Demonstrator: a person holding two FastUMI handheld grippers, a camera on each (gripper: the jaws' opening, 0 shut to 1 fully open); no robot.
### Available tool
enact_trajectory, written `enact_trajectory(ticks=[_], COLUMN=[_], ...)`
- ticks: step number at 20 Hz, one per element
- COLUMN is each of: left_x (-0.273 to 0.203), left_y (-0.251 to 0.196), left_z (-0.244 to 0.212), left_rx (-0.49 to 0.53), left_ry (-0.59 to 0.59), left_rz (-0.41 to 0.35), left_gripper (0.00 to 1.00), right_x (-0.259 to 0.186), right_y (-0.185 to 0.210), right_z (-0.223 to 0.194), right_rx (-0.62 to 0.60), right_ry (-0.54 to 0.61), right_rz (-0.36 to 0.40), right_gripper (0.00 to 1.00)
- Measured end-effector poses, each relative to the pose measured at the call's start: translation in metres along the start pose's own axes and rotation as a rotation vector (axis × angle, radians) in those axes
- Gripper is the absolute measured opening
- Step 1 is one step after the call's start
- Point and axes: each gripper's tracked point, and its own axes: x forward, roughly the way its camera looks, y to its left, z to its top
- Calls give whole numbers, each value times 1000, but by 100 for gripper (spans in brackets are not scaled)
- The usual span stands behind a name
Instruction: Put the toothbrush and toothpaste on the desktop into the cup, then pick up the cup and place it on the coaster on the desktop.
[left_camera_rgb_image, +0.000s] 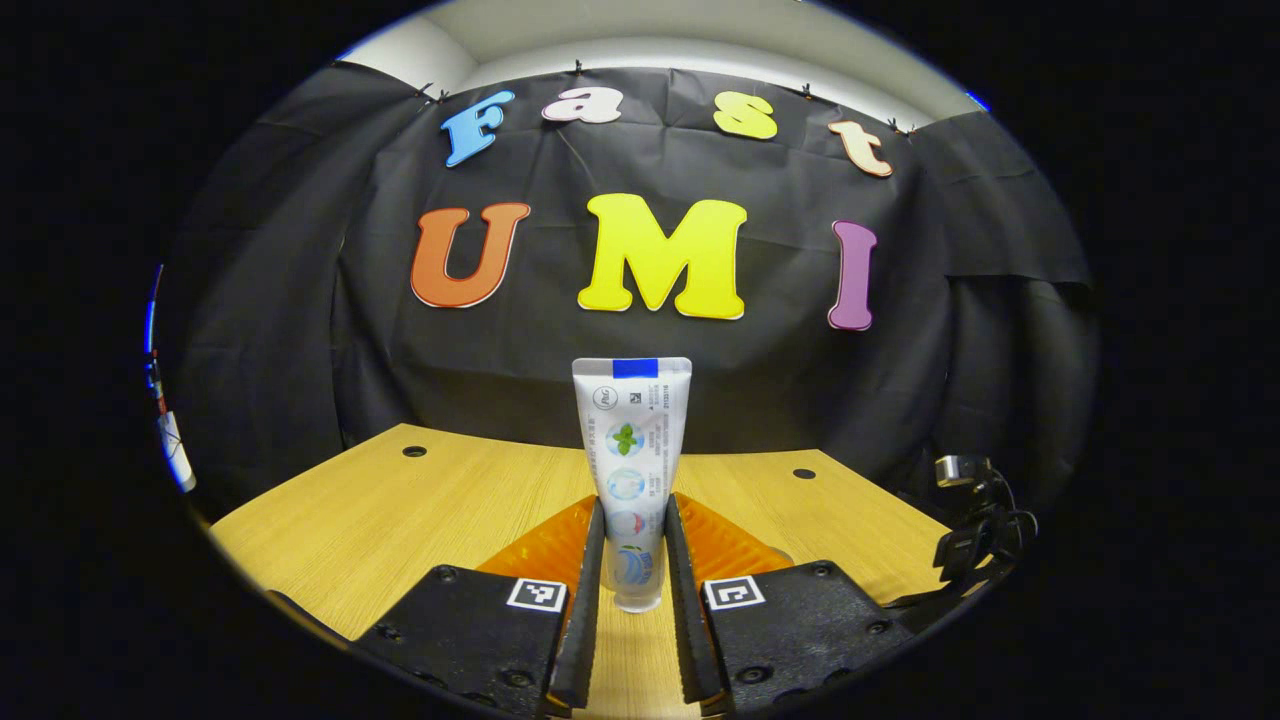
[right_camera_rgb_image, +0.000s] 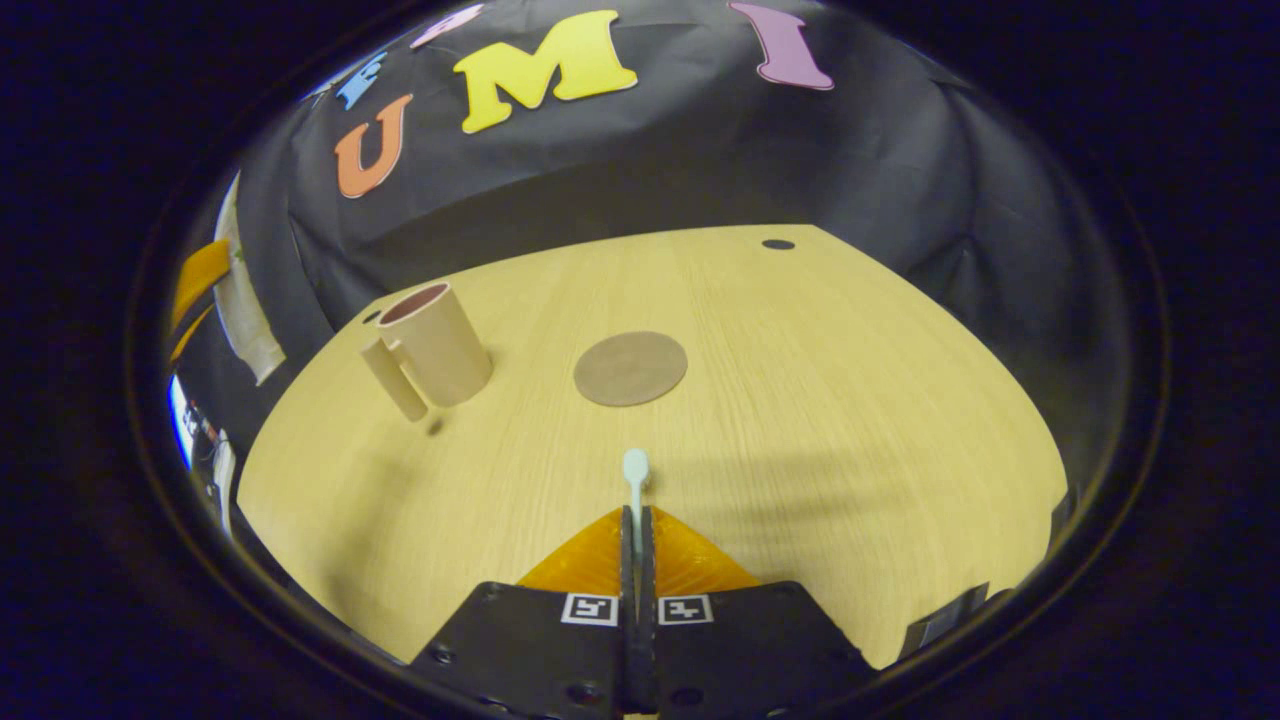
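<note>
Left tongs: both fingers pressed against the lower part of one toothpaste tube, which stands upright between them with its crimped end on top, lifted clear of the bench.
Right tongs: closed almost fully on the handle of one toothbrush, whose head juts forward past the fingertips above the bench.
Cup: one, with a handle facing the near left, standing upright on the bench at the left, nothing seen in its mouth.
Coaster: one round disc, lying flat near the middle of the bench, just right of the cup and apart from it, bare.
Bench holes: two dark ones near the far edge in the left gripper view.
</note>
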Motion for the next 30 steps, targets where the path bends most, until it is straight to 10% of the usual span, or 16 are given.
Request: enact_trajectory(ticks=[12, 30], left_x=[96, 155], left_y=[-3, 9], left_z=[9, -57], left_rx=[24, -15], left_ry=[-86, 98], left_rz=[-28, 11], left_gripper=[36, 45], right_x=[-88, -104], right_y=[3, -13], right_z=[59, 81], right_rx=[-58, -50], right_ry=[-309, -397], right_rz=[57, 43], right_gripper=[0, 0])
